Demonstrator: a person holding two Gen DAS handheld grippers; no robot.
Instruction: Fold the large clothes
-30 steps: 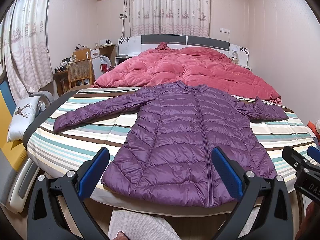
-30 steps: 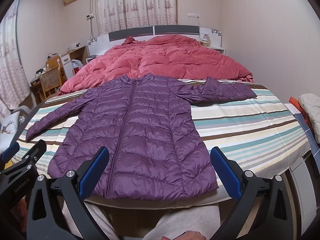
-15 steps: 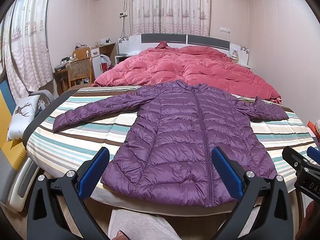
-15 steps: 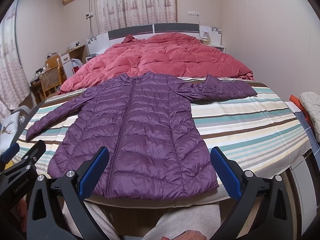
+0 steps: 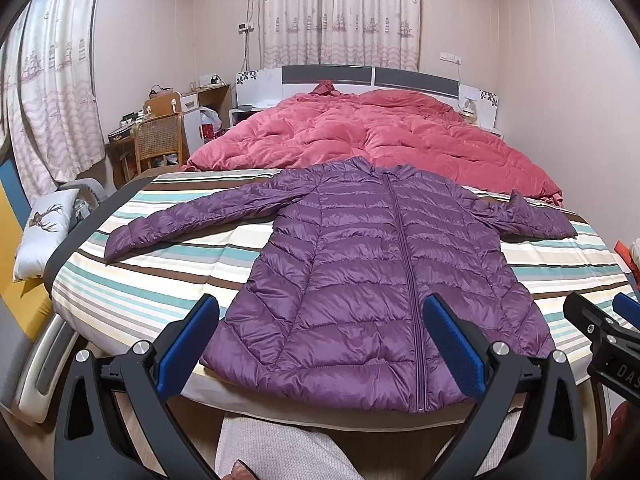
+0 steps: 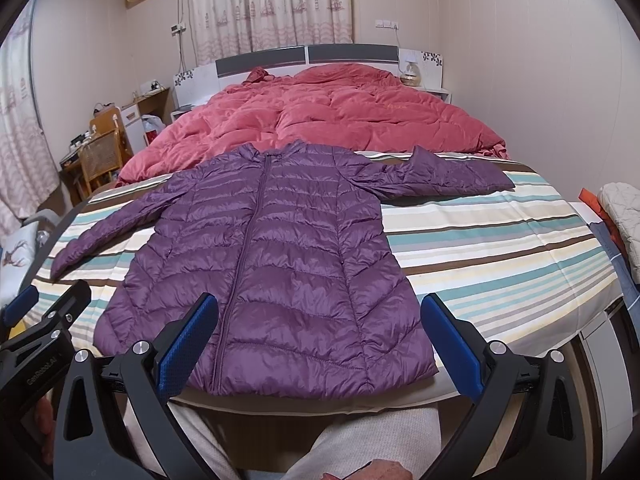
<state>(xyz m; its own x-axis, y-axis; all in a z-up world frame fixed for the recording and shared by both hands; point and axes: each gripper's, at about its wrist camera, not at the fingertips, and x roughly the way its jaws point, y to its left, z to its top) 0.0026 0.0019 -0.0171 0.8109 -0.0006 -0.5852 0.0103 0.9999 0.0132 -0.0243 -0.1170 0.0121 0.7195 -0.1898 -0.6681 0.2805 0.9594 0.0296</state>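
A purple quilted down jacket (image 5: 376, 276) lies flat and zipped on the striped bed sheet (image 5: 168, 276), sleeves spread out to both sides, hem toward me. It also shows in the right wrist view (image 6: 280, 264). My left gripper (image 5: 320, 344) is open and empty, held just short of the hem, above the bed's near edge. My right gripper (image 6: 316, 344) is open and empty, also just short of the hem. The right gripper shows at the right edge of the left wrist view (image 5: 600, 340); the left gripper shows at the left edge of the right wrist view (image 6: 44, 320).
A red duvet (image 5: 368, 140) covers the far half of the bed. A wooden chair (image 5: 158, 140) and cluttered desk stand at far left. A deer-print pillow (image 5: 44, 224) lies left of the bed. Folded items (image 6: 620, 216) sit at right. My legs are below the grippers.
Both grippers have risen and moved slightly toward the bed; the jacket sits a little lower in both views. Both stay open. The jacket has not moved.
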